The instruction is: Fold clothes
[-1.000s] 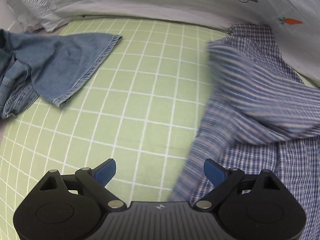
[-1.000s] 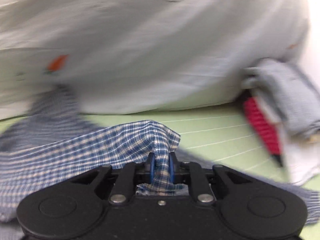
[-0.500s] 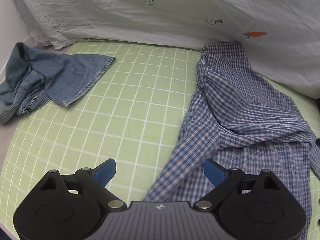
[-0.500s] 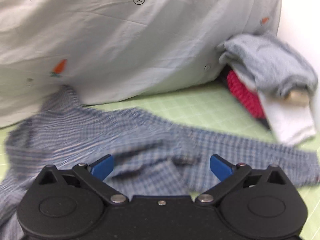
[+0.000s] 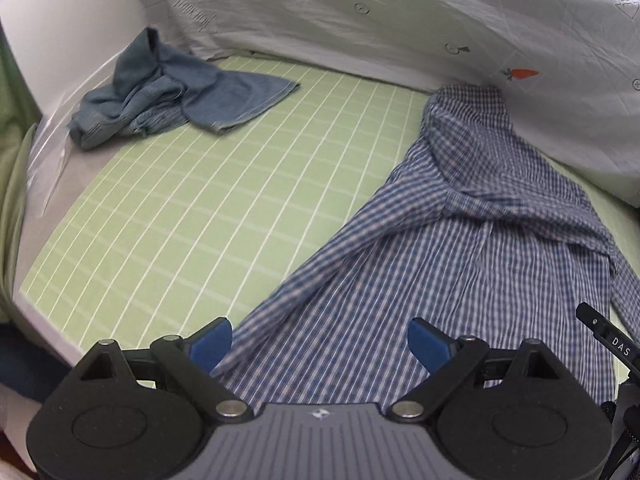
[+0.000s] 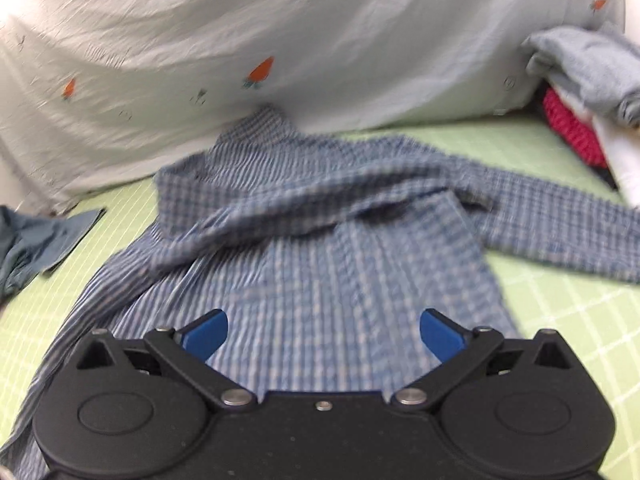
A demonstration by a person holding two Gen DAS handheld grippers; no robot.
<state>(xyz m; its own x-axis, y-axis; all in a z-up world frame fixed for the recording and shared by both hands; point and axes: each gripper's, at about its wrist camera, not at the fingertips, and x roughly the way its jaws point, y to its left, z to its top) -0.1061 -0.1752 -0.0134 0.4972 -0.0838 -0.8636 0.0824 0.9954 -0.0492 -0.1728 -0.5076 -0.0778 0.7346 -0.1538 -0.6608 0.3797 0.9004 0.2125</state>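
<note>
— Where's the shirt, and which way does it run?

— The blue checked shirt [image 5: 472,240] lies on the green gridded mat [image 5: 192,216], on its right part as the left wrist view has it. Its collar end is at the far side, touching the white sheet [image 5: 400,20]; the body runs from there toward the cameras, so the long axis goes far to near. One sleeve stretches out to the right in the right wrist view.

— What can't you make out?

— The hem: both gripper bodies cover it. The right view is smeared (checks turn to stripes), so buttons or placket are not readable.

— The grippers?

— The left gripper [image 5: 320,340] stands wide, nothing between its blue pads, only shirt fabric behind them. The right gripper [image 6: 324,332] has just been opening and now gapes fully, empty, above the shirt's body.

— Anything else about?

— Crumpled denim [image 5: 172,92] at the mat's far left, well apart from the shirt. A pile of grey, red and white clothes [image 6: 584,92] at the far right, near the sleeve.
</note>
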